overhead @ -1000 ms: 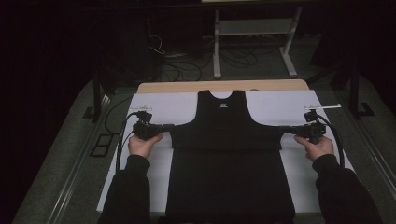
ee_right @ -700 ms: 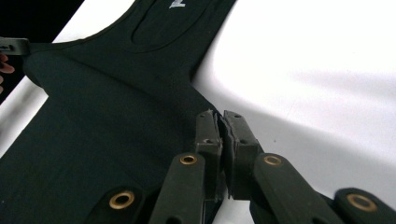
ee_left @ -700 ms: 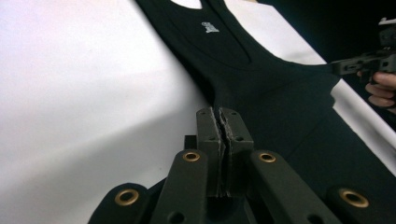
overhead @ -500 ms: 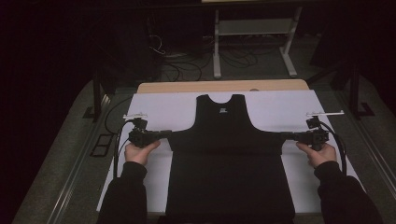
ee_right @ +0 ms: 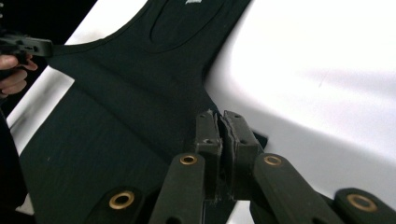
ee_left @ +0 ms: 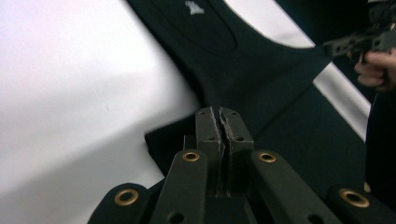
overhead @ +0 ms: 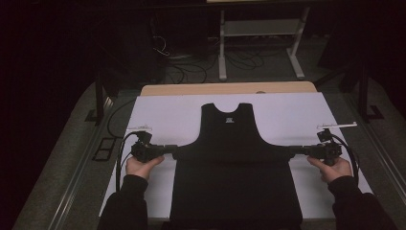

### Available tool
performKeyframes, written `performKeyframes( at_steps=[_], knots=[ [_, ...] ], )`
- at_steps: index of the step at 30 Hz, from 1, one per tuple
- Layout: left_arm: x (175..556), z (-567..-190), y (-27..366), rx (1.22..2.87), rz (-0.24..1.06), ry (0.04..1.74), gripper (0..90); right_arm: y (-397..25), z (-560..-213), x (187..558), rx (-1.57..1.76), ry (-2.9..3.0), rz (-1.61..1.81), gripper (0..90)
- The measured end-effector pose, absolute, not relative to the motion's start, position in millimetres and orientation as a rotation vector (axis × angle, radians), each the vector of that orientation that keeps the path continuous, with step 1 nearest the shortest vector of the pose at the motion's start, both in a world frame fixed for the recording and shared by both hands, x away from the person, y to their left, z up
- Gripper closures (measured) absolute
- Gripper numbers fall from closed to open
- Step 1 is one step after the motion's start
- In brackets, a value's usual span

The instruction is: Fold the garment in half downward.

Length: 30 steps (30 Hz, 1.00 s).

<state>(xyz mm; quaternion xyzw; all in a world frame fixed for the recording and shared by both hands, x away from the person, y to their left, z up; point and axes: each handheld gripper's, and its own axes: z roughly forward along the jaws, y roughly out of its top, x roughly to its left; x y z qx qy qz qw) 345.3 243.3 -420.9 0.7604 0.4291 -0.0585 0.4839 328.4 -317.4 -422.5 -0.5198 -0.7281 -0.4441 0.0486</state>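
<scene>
Two grippers, both clamped on the same black tank top (overhead: pixel 234 177), one at each side edge just under the armholes.

Left gripper (overhead: pixel 173 149): jaws pressed together on the left edge of the fabric, person's left hand (overhead: pixel 140 165) under the body of the tool. In the left gripper view the jaws meet with a thin fold of black cloth pinched between them (ee_left: pixel 219 122).

Right gripper (overhead: pixel 291 150): same picture mirrored, jaws together on the right edge, right hand (overhead: pixel 331 167) behind it. In the right gripper view the cloth is nipped at the tip of the jaws (ee_right: pixel 221 122).

Tank top lies flat on the white sheet (overhead: pixel 163 112) that covers the table, neck hole toward the far edge, hem toward the person. Small white label (overhead: pixel 229 120) faces up just below the neckline. Fabric between the two grippers looks pulled straight across, no big wrinkles visible. Lower part of the top runs down between the person's dark sleeves.

Wooden table edge (overhead: pixel 191 89) shows beyond the sheet. Cables (overhead: pixel 115 158) loop from the left gripper along the sheet's left side; another loops off the right gripper (overhead: pixel 353 160). A metal stand (overhead: pixel 258 43) sits on the floor well behind the table, with cables on the floor near it. Room around is dark.
</scene>
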Motion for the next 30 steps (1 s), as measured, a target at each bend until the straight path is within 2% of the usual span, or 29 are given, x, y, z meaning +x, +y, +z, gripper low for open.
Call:
performKeyframes(
  at_steps=[30],
  knots=[
    [321.3,-430.4,242.7,1.942,-0.179,1.045,86.0,-319.2,-431.4,297.0,-1.554,-2.279,-1.284,83.8]
  ],
)
